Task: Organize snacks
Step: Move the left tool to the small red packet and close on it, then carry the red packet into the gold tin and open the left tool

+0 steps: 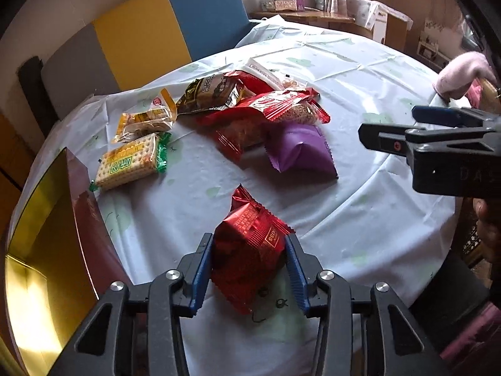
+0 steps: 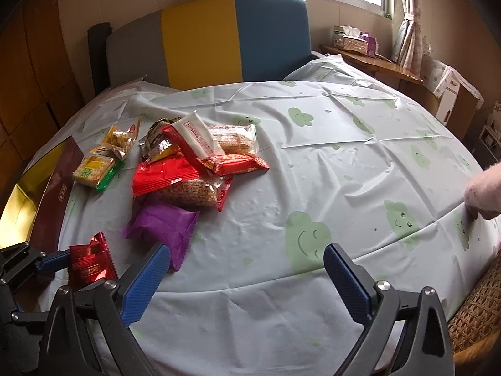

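Red foil snack packet (image 1: 250,250) clamped between blue pads of my left gripper (image 1: 249,269), held above tablecloth (image 1: 360,188) near front edge. My right gripper (image 2: 247,282) spread wide, holding nothing. Purple packet (image 2: 162,225) just beyond, snack pile (image 2: 194,163) behind it. Gold-lined box (image 1: 47,235) at left.

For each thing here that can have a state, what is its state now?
left gripper: shut on the red foil snack packet, lifted off the tablecloth.
right gripper: open, empty.
gold-lined box: open, no snacks visible inside.
purple packet: sealed, lying flat.
cracker pack: sealed.
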